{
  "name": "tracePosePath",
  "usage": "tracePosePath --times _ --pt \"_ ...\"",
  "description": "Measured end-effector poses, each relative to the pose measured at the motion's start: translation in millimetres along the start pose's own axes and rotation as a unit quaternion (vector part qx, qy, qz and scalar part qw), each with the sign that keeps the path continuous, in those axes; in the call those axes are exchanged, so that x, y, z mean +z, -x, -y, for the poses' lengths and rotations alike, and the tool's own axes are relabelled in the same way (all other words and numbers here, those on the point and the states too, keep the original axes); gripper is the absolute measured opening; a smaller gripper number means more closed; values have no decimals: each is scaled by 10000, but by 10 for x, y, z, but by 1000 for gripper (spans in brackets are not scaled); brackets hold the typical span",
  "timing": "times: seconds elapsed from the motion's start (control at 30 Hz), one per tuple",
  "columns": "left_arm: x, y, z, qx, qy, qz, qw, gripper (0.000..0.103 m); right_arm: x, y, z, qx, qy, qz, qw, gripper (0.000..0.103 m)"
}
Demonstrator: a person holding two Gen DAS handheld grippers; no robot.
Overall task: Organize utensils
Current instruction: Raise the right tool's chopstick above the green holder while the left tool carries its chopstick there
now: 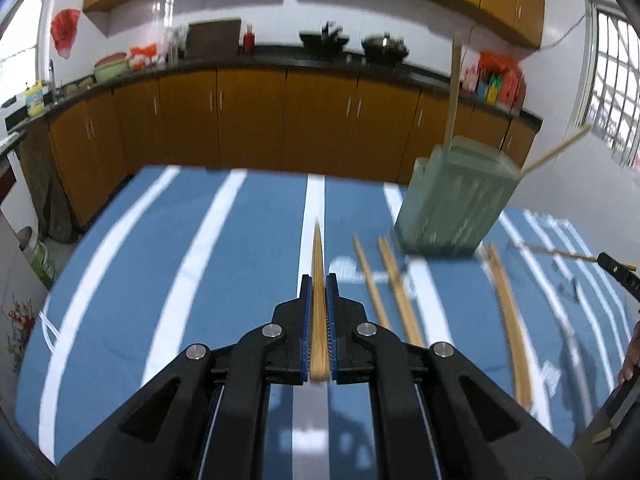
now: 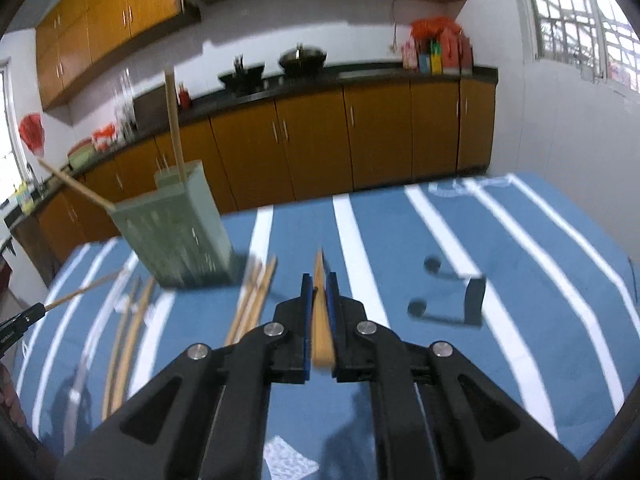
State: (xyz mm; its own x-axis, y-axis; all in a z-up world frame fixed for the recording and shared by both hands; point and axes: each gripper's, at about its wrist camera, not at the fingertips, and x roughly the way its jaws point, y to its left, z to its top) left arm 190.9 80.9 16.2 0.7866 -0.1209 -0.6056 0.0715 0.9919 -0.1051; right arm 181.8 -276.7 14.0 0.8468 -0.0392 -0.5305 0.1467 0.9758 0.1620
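Note:
My left gripper is shut on a wooden chopstick that points forward above the blue striped tablecloth. My right gripper is shut on another wooden chopstick. A green utensil holder stands ahead to the right in the left wrist view, with two chopsticks sticking out. It also shows in the right wrist view to the left. Loose chopsticks lie on the cloth near the holder, and they also show in the right wrist view.
A black stand with round feet sits on the cloth right of my right gripper. The other gripper's tip with its chopstick shows at each view's edge. Kitchen cabinets and a counter lie behind the table.

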Motion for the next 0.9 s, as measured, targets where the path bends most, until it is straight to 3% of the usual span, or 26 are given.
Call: tracePosePath --times 0.23,0.57,0.67,0.9 --pt "289 255 14 -128 140 536 9984 7 190 177 7 25 -79 420 9991 8" --pt "409 307 64 -184 129 656 9976 7 302 249 5 136 -89 560 9983 8" --pt "453 396 108 -293 54 729 9969 7 416 370 -27 369 -100 657 9971 8" --pt "675 744 349 -899 -163 1035 9904 7 831 775 -179 1424 -151 913 9855 8"
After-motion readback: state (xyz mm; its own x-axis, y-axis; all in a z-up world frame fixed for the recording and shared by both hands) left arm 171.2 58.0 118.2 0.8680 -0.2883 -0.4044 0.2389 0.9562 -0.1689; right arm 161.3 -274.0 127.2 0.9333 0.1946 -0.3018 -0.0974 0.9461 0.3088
